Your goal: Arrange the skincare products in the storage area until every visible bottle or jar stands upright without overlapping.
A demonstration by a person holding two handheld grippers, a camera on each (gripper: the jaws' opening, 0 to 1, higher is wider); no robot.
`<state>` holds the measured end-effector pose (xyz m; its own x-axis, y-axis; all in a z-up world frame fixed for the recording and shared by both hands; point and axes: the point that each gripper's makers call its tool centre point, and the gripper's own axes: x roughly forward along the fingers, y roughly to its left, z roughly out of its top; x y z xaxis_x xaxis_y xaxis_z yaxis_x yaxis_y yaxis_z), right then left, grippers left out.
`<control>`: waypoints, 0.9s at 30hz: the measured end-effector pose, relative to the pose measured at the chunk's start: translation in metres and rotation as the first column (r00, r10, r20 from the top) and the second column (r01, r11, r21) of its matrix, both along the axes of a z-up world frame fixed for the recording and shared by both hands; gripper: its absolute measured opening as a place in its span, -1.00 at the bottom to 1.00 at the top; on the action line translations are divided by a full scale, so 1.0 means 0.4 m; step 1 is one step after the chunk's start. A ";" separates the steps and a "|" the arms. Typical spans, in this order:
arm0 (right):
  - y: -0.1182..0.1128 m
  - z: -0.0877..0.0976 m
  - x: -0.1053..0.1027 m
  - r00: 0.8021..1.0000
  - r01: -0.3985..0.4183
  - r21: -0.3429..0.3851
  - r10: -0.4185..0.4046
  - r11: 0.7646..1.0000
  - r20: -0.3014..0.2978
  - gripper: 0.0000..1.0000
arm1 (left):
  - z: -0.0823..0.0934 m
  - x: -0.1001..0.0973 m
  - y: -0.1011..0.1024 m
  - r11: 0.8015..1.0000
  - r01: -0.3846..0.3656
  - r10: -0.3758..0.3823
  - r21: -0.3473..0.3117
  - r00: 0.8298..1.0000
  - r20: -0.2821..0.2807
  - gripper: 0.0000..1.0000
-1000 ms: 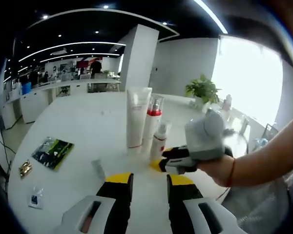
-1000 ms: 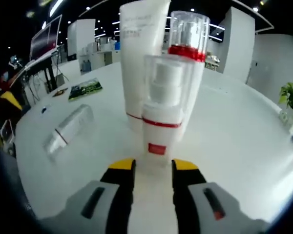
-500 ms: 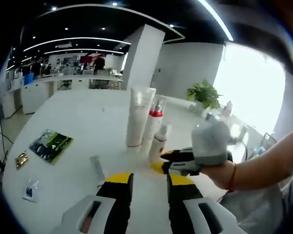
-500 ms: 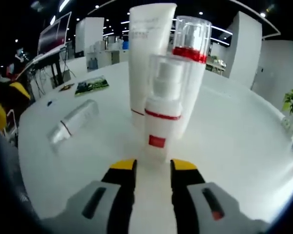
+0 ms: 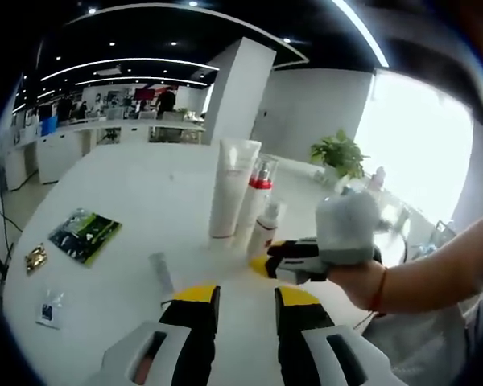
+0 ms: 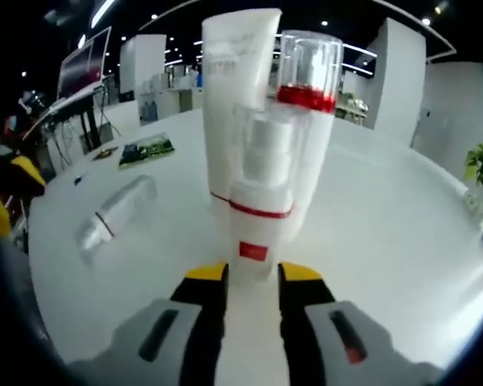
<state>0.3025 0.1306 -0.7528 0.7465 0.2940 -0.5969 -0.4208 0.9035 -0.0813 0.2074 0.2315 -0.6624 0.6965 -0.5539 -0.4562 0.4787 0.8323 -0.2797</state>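
Compared with the picture half a second earlier, the small spray bottle (image 6: pixel 258 211) looms larger and closer ahead of the right gripper (image 6: pixel 253 277), so this gripper has advanced toward it; its jaws stand parted and hold nothing, with the bottle base just beyond the yellow tips. Directly behind the bottle stand the white tube (image 6: pixel 232 112) and the red-collared pump bottle (image 6: pixel 312 121), all three upright and packed close together. A fourth item, the small lying bottle (image 6: pixel 117 211), rests on its side on the white table (image 6: pixel 402 233), well off to the left of the right gripper. The left gripper (image 5: pixel 246 299) is likewise parted and empty, with that lying bottle (image 5: pixel 160 274) just ahead and left of its tips. Risk: a further push forward may knock the spray bottle into the two behind it and topple the group. The lying bottle, being round, may roll when nudged.
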 end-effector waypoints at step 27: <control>-0.015 0.000 0.046 0.986 0.166 -0.024 -0.166 0.986 0.005 -0.57 | -0.003 0.003 0.005 1.000 -0.011 0.011 0.004 1.000 -0.009 -0.43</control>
<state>0.3208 0.1245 -0.7530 0.7855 0.1514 -0.6001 -0.2647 0.9586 -0.1046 0.2084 0.2334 -0.6634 0.6984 -0.5441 -0.4650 0.4665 0.8388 -0.2808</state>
